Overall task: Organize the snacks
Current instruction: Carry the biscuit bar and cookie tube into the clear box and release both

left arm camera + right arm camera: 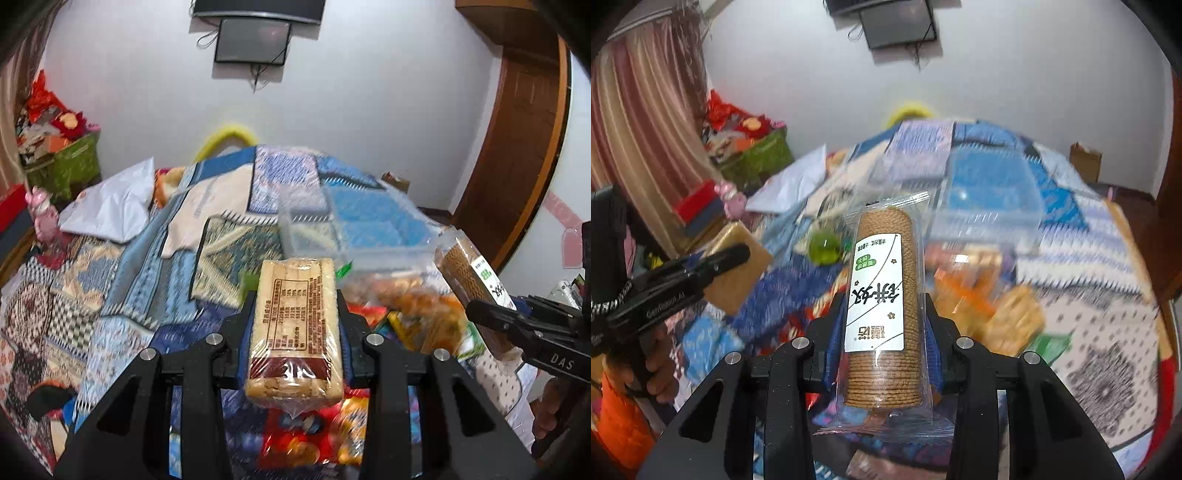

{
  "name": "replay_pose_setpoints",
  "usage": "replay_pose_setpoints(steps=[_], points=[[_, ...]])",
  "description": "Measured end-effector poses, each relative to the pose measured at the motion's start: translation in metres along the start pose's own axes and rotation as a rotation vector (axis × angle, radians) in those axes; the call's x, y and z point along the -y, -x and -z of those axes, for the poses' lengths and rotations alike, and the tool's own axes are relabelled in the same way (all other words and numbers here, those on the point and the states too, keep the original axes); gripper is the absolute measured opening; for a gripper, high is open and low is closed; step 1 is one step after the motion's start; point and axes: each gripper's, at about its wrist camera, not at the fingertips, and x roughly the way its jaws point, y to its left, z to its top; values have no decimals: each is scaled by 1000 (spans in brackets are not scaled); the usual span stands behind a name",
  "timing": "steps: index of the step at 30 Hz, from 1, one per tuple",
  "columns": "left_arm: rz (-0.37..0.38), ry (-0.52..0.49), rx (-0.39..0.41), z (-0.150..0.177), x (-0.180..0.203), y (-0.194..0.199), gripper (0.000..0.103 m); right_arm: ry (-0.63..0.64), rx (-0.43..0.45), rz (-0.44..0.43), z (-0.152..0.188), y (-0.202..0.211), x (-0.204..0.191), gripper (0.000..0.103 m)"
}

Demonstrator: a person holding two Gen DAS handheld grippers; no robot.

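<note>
A patchwork bed (122,258) fills the room below a white wall (369,92) and screen (253,40). Our left gripper (295,306) pinches a wafer pack (295,325); our right gripper (884,306) pinches a biscuit roll (886,295), both above a clear bin (369,236) and loose snacks (406,295).

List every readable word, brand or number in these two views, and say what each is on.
"DAS": on the right tongs, seen from the left wrist.
"GenRobot.AI": on the left tongs, seen from the right wrist.
White label on the round biscuit pack: large Chinese characters, upside down; not transcribed.
Nutrition table on the wafer pack: print too small to read.
</note>
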Motion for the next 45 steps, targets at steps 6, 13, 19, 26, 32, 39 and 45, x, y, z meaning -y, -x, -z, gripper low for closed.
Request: replay_pose_setpoints(steps=[6,13,19,26,32,39,45], points=[[44,-9,38,-32,18,-8,36,-4,62,47,-28,6,19,34],[42,9,35,-67,31,-42,36,-27,105,93,-58,0,49,34],[6,7,7,-86,35,-86,36,-54,103,113,-75,-21,71,34],[-16,1,-64,-97,32,-141,36,-75,46,108,-93,-63,97,34],[-38,-5,-157,-94,31,-188,36,-78,-16,99,-106,-103,109,34],[-76,-21,-201,-91,32,-222,36,-52,-102,84,-108,-142,110,34],[-70,-10,-252,-86,30,-242,36,-9,-170,92,-100,-158,107,34]])
